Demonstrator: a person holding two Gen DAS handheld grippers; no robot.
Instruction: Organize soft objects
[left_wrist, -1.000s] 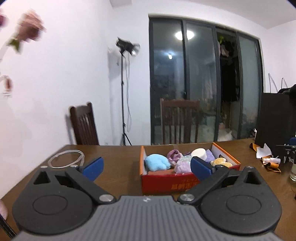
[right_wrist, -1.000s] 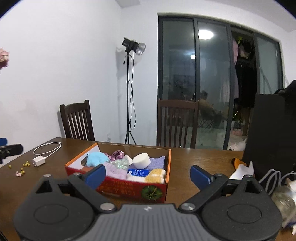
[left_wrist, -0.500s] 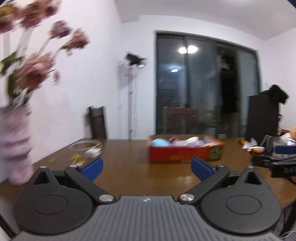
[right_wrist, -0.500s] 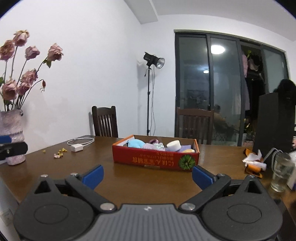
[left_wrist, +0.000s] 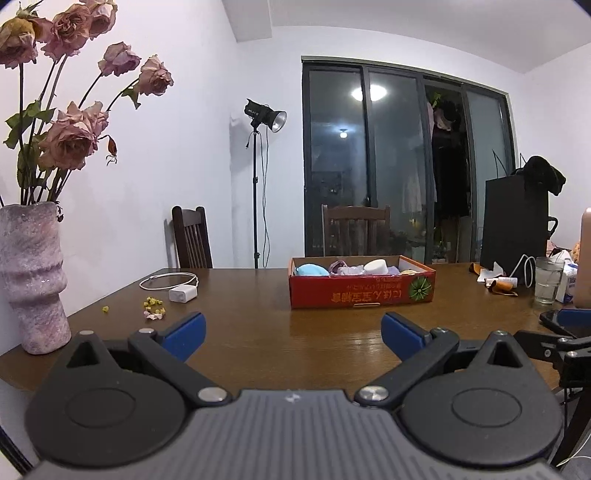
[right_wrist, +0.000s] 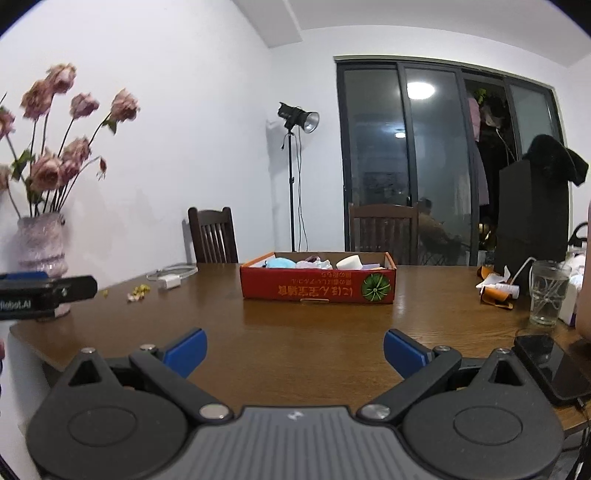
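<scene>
A red cardboard box (left_wrist: 360, 291) (right_wrist: 317, 286) stands on the brown table, far ahead of both grippers. Inside it lie soft things: a light blue plush (left_wrist: 312, 270) (right_wrist: 280, 262), a white round sponge (left_wrist: 379, 266) (right_wrist: 349, 261), purple and pale cloth pieces (left_wrist: 345, 268). My left gripper (left_wrist: 293, 330) is open and empty over the table's near edge. Open and empty too, my right gripper (right_wrist: 295, 349) hangs at the near edge. In the left wrist view the right gripper's body (left_wrist: 561, 334) shows at the right edge.
A pink vase of dried roses (left_wrist: 33, 277) stands at the table's left corner. A white charger with cable (left_wrist: 183, 294), petals (left_wrist: 153, 308), a glass of water (right_wrist: 548, 291), a phone (right_wrist: 554, 367), wrappers (right_wrist: 496, 291) and two chairs (right_wrist: 384, 232) surround the box.
Both grippers have pulled back from the box to the table's near edge, so the box now looks small and far. Both stayed open and empty.
</scene>
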